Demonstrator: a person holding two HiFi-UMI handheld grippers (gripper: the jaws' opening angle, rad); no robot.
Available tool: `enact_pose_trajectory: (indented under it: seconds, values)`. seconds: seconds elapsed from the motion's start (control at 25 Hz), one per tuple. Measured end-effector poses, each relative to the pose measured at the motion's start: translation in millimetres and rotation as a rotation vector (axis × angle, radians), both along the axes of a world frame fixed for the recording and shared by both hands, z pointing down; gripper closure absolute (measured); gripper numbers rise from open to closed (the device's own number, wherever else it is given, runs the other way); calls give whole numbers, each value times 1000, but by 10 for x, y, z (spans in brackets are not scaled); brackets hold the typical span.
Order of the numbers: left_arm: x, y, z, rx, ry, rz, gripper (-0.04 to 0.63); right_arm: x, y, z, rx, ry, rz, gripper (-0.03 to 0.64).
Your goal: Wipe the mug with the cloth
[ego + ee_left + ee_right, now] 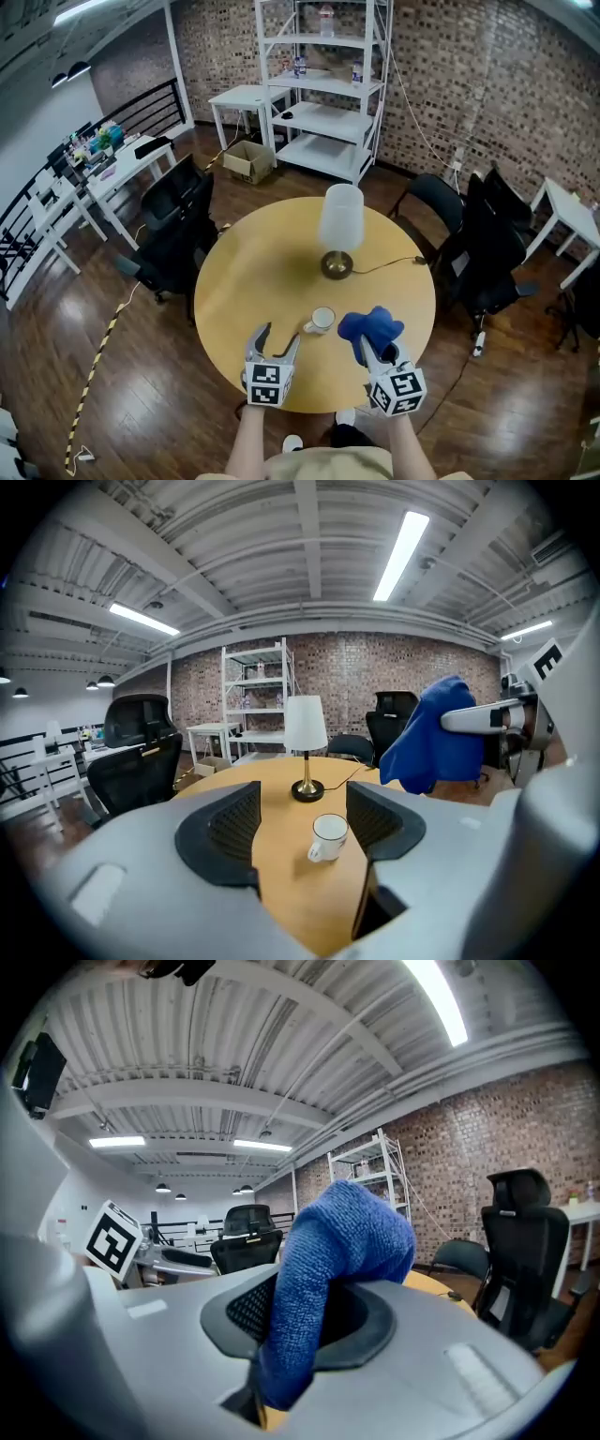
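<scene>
Gripping a blue cloth [370, 326], the right hand-held gripper [375, 352] sits over the near edge of the round wooden bench [272, 272]. In the right gripper view its jaws are closed on the cloth [337, 1241], which bunches up above them and hangs down through the gap.

Beside it, the left hand-held gripper [278, 337] has its jaws standing wide apart with nothing between the pads. The left gripper view looks through that gap [302, 808] at the white mug [328, 837] a little way ahead.

The mug [322, 321] stands upright on the bench, just beyond and between the two grippers, with its handle turned to the left. The cloth [431, 738] is held clear of the bench to the mug's right.

Farther on, near the middle of the bench, stands a lamp [339, 225] with a white shade and a brass base. Black office chairs [173, 234] ring the bench, and a white shelf unit [323, 84] stands against the brick wall.
</scene>
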State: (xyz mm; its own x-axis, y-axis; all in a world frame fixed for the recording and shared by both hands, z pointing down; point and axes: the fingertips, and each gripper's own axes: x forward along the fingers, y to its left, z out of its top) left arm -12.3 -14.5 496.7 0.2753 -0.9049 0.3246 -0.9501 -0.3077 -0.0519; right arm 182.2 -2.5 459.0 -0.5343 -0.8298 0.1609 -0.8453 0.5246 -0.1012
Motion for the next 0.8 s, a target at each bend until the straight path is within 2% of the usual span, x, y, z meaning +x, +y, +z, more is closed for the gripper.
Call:
enact_pose_trajectory:
  seconds: [0.24, 0.32, 0.56, 0.68, 0.8]
  values:
    - [53, -373, 334, -93, -18, -83, 310, 100, -390, 321, -81, -37, -115, 523]
    - [144, -465, 454, -120, -14, -83, 310, 139, -514, 489, -123, -40, -131, 523]
    - [220, -637, 1049, -246, -61, -15, 304, 84, -657, 843, -194, 15, -182, 523]
    - [202, -706, 1339, -310, -102, 49, 299, 68, -677, 1024, -237, 35, -155, 523]
    - [186, -750, 1692, -388, -147, 118, 324, 39, -658, 1271, -282, 73, -97, 523]
